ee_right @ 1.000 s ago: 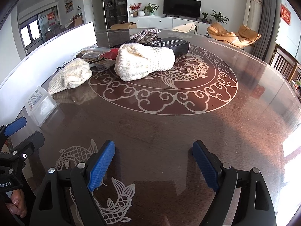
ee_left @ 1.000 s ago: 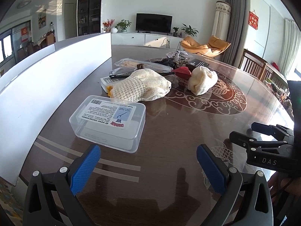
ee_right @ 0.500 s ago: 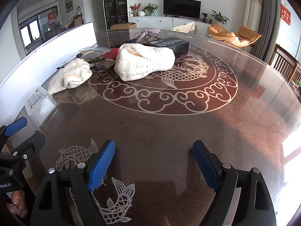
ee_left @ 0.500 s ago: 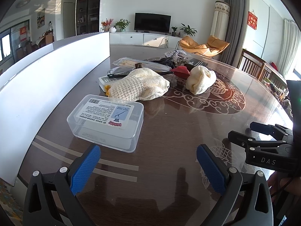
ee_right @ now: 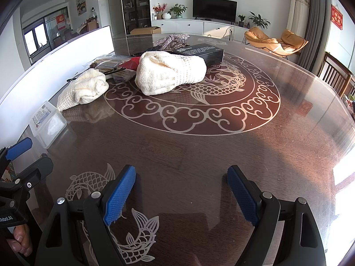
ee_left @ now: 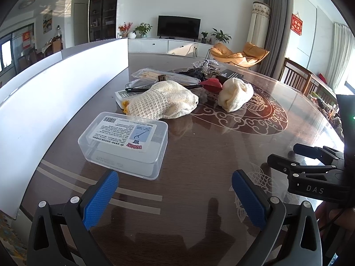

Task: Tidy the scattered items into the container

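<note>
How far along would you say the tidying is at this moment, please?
Nothing looks done: the clear box sits lidded on the table. Nothing is in hand; the left gripper and right gripper are open. The two cloths and the clutter behind them remain.

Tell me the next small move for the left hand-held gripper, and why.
Probably ease the left hand-held gripper forward to the clear plastic box. Its jaws stand open and empty, the box sits closed just ahead of its left finger, and the cream knit bundles lie farther back, so the lid likely needs opening first.
</note>
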`<state>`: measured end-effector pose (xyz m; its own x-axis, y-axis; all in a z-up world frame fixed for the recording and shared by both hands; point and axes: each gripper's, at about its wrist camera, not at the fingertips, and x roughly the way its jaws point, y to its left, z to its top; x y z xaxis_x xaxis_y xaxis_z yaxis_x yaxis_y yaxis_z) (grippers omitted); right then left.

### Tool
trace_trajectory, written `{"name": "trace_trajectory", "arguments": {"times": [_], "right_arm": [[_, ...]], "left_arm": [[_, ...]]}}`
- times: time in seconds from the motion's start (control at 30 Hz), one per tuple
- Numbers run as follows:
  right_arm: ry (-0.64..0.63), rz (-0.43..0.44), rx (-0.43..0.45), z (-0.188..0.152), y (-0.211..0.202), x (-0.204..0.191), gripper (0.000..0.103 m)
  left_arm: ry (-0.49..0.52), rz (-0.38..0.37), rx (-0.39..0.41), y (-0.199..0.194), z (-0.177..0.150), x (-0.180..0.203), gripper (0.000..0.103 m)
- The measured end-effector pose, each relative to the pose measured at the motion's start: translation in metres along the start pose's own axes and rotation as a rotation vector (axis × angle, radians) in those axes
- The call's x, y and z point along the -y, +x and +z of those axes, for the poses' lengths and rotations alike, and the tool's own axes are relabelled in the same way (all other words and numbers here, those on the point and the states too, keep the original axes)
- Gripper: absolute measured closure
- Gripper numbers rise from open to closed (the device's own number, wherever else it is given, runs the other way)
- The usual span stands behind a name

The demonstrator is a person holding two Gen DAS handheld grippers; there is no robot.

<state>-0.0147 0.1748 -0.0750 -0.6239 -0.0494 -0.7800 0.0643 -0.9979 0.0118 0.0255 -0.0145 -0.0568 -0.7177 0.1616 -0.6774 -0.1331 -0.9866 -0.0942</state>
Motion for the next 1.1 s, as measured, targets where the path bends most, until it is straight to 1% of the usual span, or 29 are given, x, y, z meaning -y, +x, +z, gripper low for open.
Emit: {"name": "trace_trajectory", "arguments": {"times": [0.17,0.27,0.37,0.4,0.53,0.63,0.73,0.8,0.83,0.87,0.97,1.03,1.07,1.1], "right_arm": [[0.0,0.0,0.0,0.0,0.0,0.0,0.017],[0.0,0.0,0.001,0.0,0.0,0.0,0.017],[0.0,0.0,0.001,0.0,0.0,0.0,0.017],[0.0,0.0,0.001,0.0,0.0,0.0,0.017],[0.004,0.006,0.003,-0.001,-0.001,0.0,0.017],[0.014,0.019,0.008,-0.001,-0.002,0.001,0.017],[0.026,0.036,0.016,-0.002,-0.003,0.003,0.017],[0.035,0.046,0.021,-0.003,-0.004,0.005,0.017],[0.039,0.05,0.023,-0.003,-0.004,0.006,0.017],[0.042,0.053,0.025,-0.003,-0.005,0.006,0.017],[0.053,0.061,0.03,-0.004,-0.007,0.007,0.017],[0.064,0.071,0.035,-0.004,-0.008,0.008,0.017],[0.071,0.079,0.038,-0.004,-0.008,0.01,0.017],[0.079,0.087,0.041,-0.005,-0.01,0.011,0.017]], "left_arm": [[-0.003,-0.011,0.005,-0.01,0.006,-0.006,0.0],[0.015,0.038,0.008,-0.02,0.008,-0.019,0.0],[0.008,0.085,-0.026,-0.021,0.006,-0.037,0.0],[0.0,0.081,-0.046,-0.02,0.005,-0.044,0.0],[-0.013,0.035,-0.115,-0.008,0.006,-0.06,0.0],[0.044,-0.012,-0.149,0.005,0.015,-0.055,0.0],[0.086,-0.015,-0.168,0.022,0.025,-0.05,0.0],[0.085,-0.025,-0.194,0.036,0.031,-0.049,0.0],[0.081,-0.047,-0.208,0.042,0.034,-0.047,0.0],[0.086,-0.068,-0.203,0.045,0.037,-0.042,0.0],[0.126,-0.153,-0.201,0.056,0.045,-0.017,0.0],[0.171,-0.194,-0.213,0.063,0.05,0.002,0.0],[0.181,-0.214,-0.225,0.065,0.052,0.008,0.0],[0.171,-0.228,-0.219,0.064,0.053,0.009,0.0]]}}
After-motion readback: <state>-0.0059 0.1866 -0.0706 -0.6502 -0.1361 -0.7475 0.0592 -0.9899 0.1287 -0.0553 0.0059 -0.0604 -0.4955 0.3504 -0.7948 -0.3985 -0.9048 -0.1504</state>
